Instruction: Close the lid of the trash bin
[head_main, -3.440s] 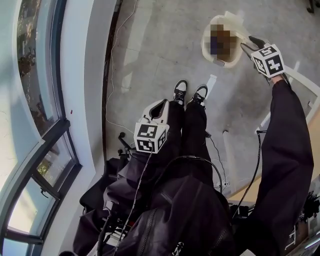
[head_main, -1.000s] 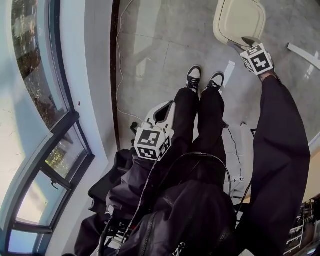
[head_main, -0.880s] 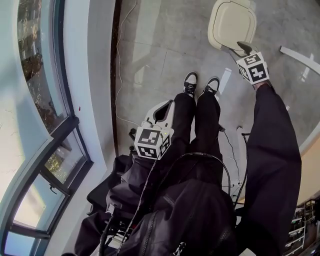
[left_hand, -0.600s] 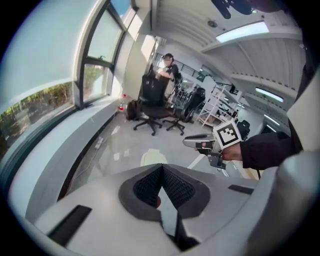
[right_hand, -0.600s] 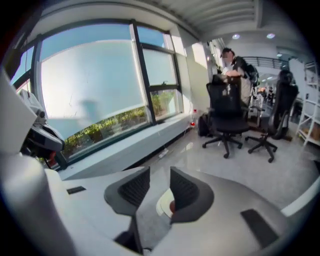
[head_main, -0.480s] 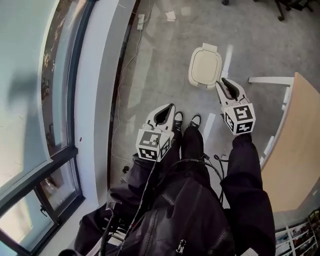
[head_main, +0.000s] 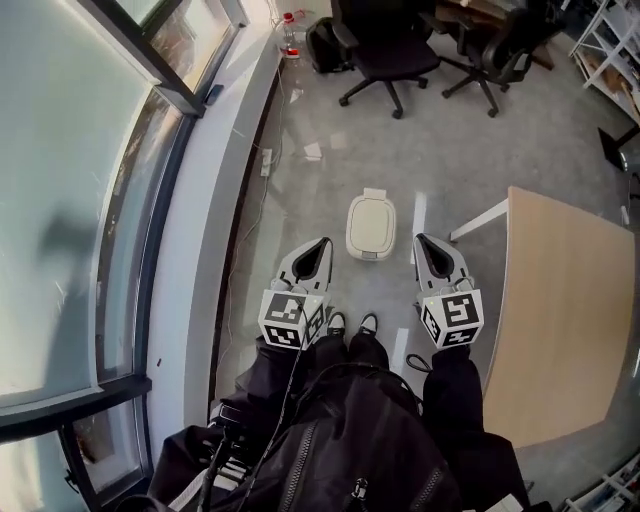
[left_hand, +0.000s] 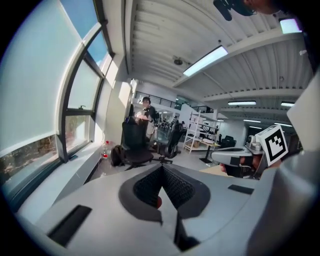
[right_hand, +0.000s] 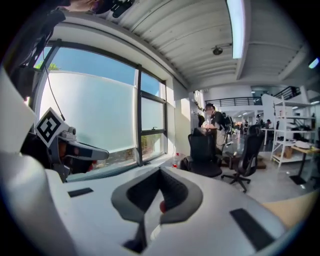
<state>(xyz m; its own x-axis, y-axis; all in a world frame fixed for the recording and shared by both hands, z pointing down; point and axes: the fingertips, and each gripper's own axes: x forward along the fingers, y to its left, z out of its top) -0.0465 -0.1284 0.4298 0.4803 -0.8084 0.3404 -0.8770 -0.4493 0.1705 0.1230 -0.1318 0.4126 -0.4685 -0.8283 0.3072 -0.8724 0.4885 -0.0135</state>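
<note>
The cream trash bin (head_main: 371, 226) stands on the grey floor with its lid down, well below both grippers. My left gripper (head_main: 324, 243) is raised at the left of the bin, jaws shut with nothing between them. My right gripper (head_main: 420, 239) is held level with it at the right, also shut and holding nothing. In the left gripper view the left gripper (left_hand: 161, 168) points out into the office, pads together. In the right gripper view the right gripper (right_hand: 160, 170) does the same. The bin shows in neither gripper view.
A wooden table (head_main: 562, 310) fills the right side. Two black office chairs (head_main: 386, 48) stand beyond the bin. A large window (head_main: 90, 180) and its sill run along the left. The person's shoes (head_main: 350, 324) are just in front of the bin.
The bin's lid, open in the earliest frame, has come down. Both grippers have risen away from the bin, the right jaws have shut, and the view has swung up toward the chairs.
</note>
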